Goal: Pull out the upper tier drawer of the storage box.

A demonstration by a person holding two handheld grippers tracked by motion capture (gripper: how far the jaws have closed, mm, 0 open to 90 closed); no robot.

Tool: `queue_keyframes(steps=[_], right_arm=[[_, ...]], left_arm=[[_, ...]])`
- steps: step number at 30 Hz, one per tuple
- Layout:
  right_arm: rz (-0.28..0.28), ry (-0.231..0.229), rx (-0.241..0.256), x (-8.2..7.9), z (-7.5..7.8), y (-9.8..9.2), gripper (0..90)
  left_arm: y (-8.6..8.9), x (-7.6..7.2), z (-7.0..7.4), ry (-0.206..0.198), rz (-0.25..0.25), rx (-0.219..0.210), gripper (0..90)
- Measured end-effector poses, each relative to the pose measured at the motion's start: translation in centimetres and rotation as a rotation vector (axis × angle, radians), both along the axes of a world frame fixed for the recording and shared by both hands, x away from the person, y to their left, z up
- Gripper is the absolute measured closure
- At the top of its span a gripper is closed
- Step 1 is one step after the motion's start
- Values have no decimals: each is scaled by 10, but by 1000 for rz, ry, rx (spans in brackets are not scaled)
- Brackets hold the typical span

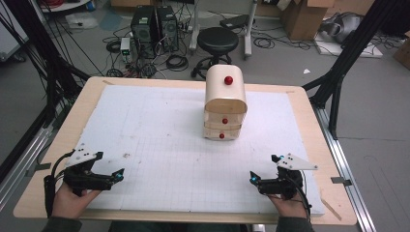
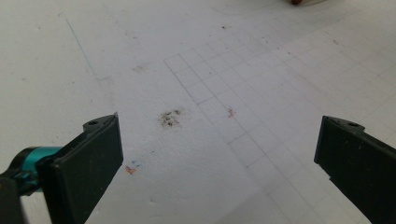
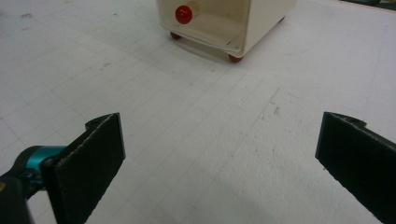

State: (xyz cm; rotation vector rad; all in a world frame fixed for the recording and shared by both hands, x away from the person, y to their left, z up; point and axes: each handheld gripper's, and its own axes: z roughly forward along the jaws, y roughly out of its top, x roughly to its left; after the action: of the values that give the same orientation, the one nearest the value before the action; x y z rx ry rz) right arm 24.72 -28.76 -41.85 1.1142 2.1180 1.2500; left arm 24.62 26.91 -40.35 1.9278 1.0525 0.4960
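A small cream wooden chest of drawers (image 1: 225,102) with red knobs stands on the white gridded board (image 1: 164,140), right of centre and toward the back. Its lowest drawer and red feet show at the top of the right gripper view (image 3: 219,23). My left gripper (image 1: 116,175) rests at the front left of the board, jaws wide apart with nothing between them (image 2: 219,154). At the front right, my right gripper (image 1: 253,178) is also open and empty (image 3: 219,154), pointing toward the chest from well short of it.
The board lies on a wooden table (image 1: 43,164). Beyond the table's far edge stand a black stool (image 1: 218,41), computer towers (image 1: 154,29) and tangled cables on the floor. Black frame legs (image 1: 338,72) rise at both sides. A dark smudge (image 2: 170,118) marks the board.
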Motion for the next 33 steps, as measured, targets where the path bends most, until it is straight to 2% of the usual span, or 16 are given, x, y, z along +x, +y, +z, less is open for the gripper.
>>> queue_keyframes(steps=[5, 16, 17, 33], right_arm=[[4, 8, 2, 0, -1, 0, 1], [17, -5, -1, 1, 0, 3, 1], [15, 5, 3, 1, 0, 4, 1], [38, -24, -9, 1, 6, 14, 2]], left_arm=[[0, 1, 0, -2, -2, 4, 17], [1, -1, 0, -5, 4, -2, 17], [1, -1, 0, -5, 3, -2, 17], [3, -3, 0, -9, 5, -6, 17]])
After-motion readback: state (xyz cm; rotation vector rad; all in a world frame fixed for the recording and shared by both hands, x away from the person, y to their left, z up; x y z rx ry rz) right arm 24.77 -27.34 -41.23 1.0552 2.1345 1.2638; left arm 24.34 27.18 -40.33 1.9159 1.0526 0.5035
